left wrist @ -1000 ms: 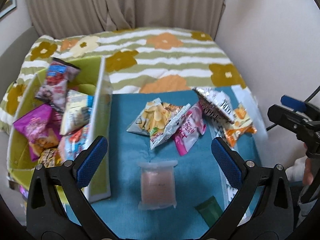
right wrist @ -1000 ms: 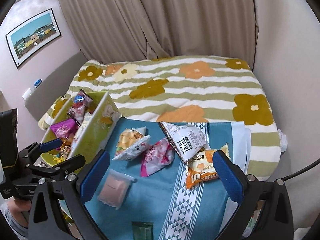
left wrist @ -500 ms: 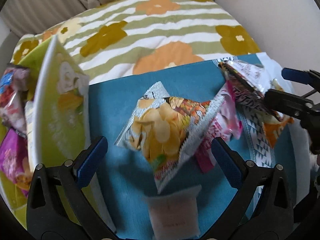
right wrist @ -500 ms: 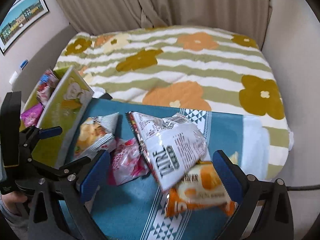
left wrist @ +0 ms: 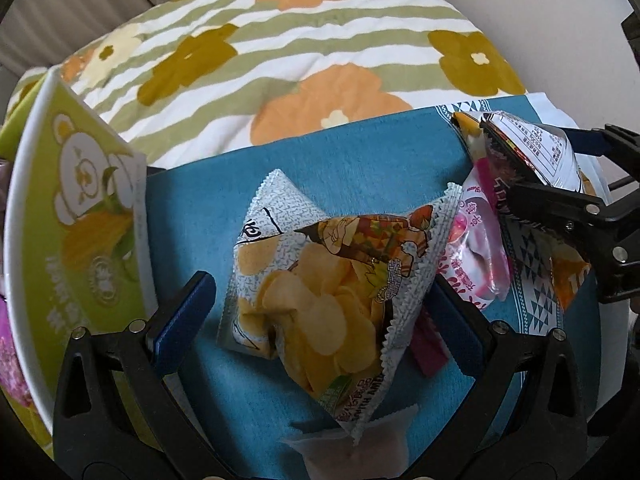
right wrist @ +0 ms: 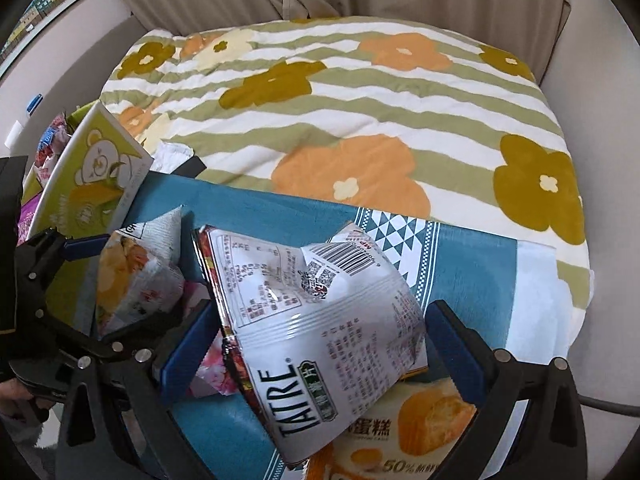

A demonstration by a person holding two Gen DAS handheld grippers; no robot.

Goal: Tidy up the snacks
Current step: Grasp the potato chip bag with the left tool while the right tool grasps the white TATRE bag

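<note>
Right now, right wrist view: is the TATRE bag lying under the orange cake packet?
No: the white TATRE bag lies on top, its lower end covering part of the orange cake packet beneath it.

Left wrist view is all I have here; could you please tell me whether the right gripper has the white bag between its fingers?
Observer: Yes. The right gripper straddles the white TATRE bag. Its jaws are open and neither pad visibly presses the bag.
Operator: Thank you. Is anything lying under that bag?
Observer: An orange cake packet lies partly beneath the bag's near end.
Operator: Which face of the bag is turned up?
Observer: The printed back. A barcode shows near its far corner.
</note>
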